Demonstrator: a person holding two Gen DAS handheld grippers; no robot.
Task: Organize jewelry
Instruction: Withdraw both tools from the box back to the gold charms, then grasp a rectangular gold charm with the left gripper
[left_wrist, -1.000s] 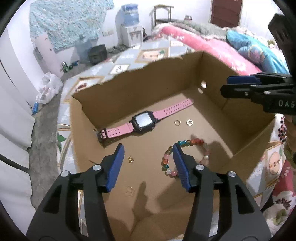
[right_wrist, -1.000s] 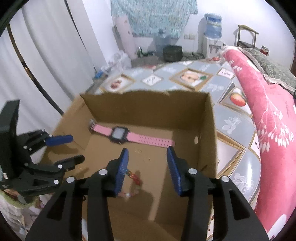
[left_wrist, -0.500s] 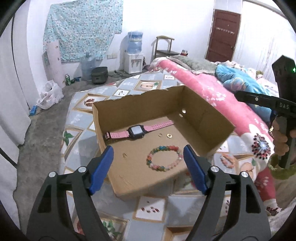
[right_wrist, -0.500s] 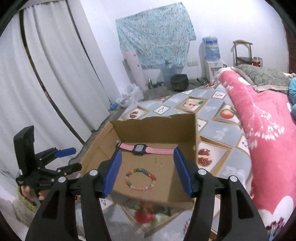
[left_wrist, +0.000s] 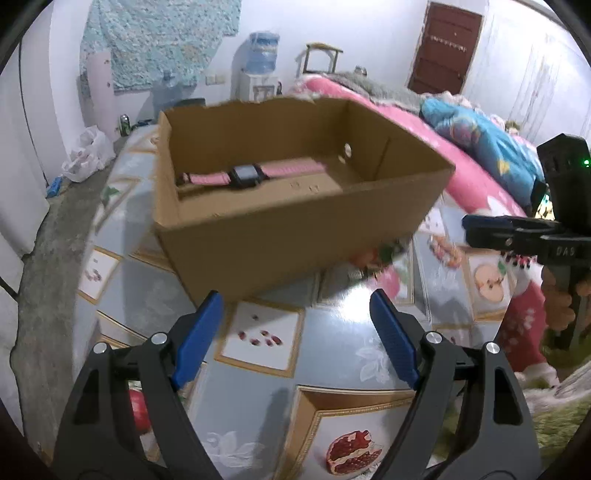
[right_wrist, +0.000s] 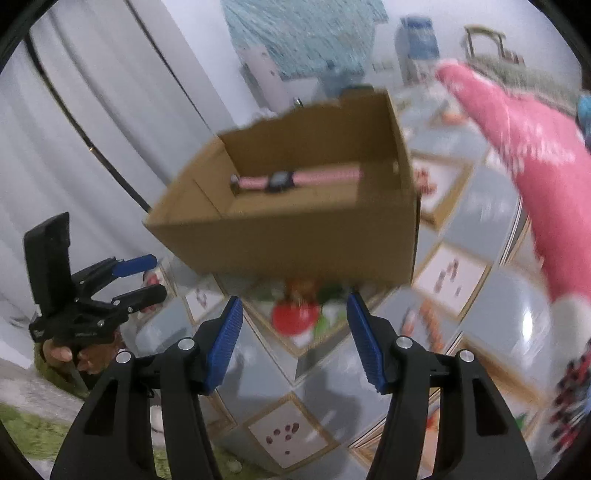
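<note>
- Left wrist view: left gripper (left_wrist: 296, 325) jaws spread wide, having just been opening further; nothing between the blue pads, only the fruit-patterned cloth (left_wrist: 343, 350) beneath.
- Cardboard box (left_wrist: 295, 236) sits on that cloth, beyond the fingertips and apart from them.
- Pink watch (left_wrist: 247, 176) lies flat on the box floor near the far wall, dark face up. Small pale specks near it, too blurred to identify.
- Right gripper (left_wrist: 491, 229) enters from the right edge, side-on, held by a hand (left_wrist: 557, 306).
- Right wrist view: right gripper (right_wrist: 294, 325) parted, empty, jaws widened a moment ago and now steady.
- Same box (right_wrist: 295, 240) ahead, blurred; watch (right_wrist: 291, 180) visible inside.
- Left gripper (right_wrist: 144, 277) at lower left, jaws apart, empty.
</note>
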